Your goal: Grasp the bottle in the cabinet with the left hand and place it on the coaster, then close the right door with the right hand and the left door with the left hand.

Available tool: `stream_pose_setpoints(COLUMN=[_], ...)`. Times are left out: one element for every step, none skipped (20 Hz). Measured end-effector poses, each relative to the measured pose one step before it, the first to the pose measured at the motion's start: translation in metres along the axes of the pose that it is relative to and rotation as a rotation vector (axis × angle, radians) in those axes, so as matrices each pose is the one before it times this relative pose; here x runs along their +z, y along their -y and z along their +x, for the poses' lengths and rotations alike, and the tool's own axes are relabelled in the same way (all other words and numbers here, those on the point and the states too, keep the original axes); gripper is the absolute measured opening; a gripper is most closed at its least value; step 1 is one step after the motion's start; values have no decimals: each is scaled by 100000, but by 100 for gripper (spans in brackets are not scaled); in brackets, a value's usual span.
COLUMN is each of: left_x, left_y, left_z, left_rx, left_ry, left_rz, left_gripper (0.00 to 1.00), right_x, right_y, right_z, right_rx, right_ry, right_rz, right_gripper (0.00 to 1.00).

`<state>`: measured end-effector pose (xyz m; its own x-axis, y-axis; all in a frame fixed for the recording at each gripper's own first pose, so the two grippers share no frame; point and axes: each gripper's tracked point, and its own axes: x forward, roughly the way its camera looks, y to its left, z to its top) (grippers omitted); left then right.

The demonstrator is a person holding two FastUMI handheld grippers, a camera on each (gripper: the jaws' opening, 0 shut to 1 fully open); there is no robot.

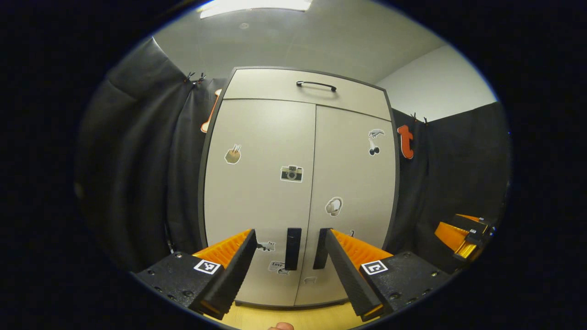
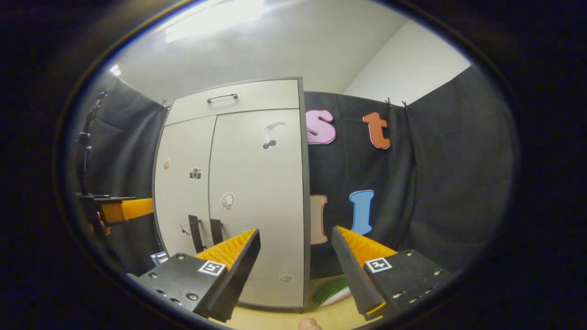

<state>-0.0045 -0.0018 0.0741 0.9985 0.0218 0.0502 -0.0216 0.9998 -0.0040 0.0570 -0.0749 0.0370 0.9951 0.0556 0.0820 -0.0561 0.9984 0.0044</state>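
The grey cabinet (image 1: 298, 183) stands straight ahead in the left gripper view with both doors shut. Its left door (image 1: 257, 197) and right door (image 1: 355, 183) carry small stickers, and two black vertical handles (image 1: 293, 247) sit at the middle seam. My left gripper (image 1: 288, 233) is open, level with those handles and a short way in front of them, holding nothing. In the right gripper view the cabinet (image 2: 257, 183) is left of centre, and my right gripper (image 2: 296, 231) is open and empty off its right corner. A green and white flat piece (image 2: 332, 291), perhaps the coaster, lies on the table beside the cabinet.
A drawer with a black handle (image 1: 316, 85) tops the cabinet. The cabinet stands on a yellow wooden table (image 1: 284, 316). Black cloth walls close in on both sides. The other gripper (image 1: 463, 233) hangs at the right edge of the left gripper view, and the left one (image 2: 124, 208) shows at the left of the right gripper view.
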Motion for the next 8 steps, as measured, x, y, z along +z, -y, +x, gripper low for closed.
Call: stream_pose_setpoints(left_x=[433, 366, 215, 149, 144, 63, -8, -49], left_y=[756, 679, 527, 502, 525, 447, 507, 537], left_z=[-40, -199, -173, -181, -155, -167, -195, -160], left_rx=[-341, -125, 238, 395, 341, 508, 218, 88], left_ry=[805, 330, 261, 126, 208, -97, -97, -201], left_rz=[214, 153, 312, 458, 456, 476, 265, 136], left_gripper=[96, 96, 95, 95, 95, 95, 96, 95], right_x=[210, 95, 33, 77, 130, 61, 131, 55], right_y=[345, 362, 379, 294, 333, 311, 358, 361], right_z=[-103, -150, -108, -77, -83, -90, -143, -86], right_rx=[387, 375, 413, 478, 395, 529, 380, 401], right_ry=[334, 104, -155, -15, 53, 145, 152, 99], right_rz=[88, -113, 2, 152, 144, -19, -220, -168], right_gripper=[95, 95, 95, 95, 95, 95, 95, 95])
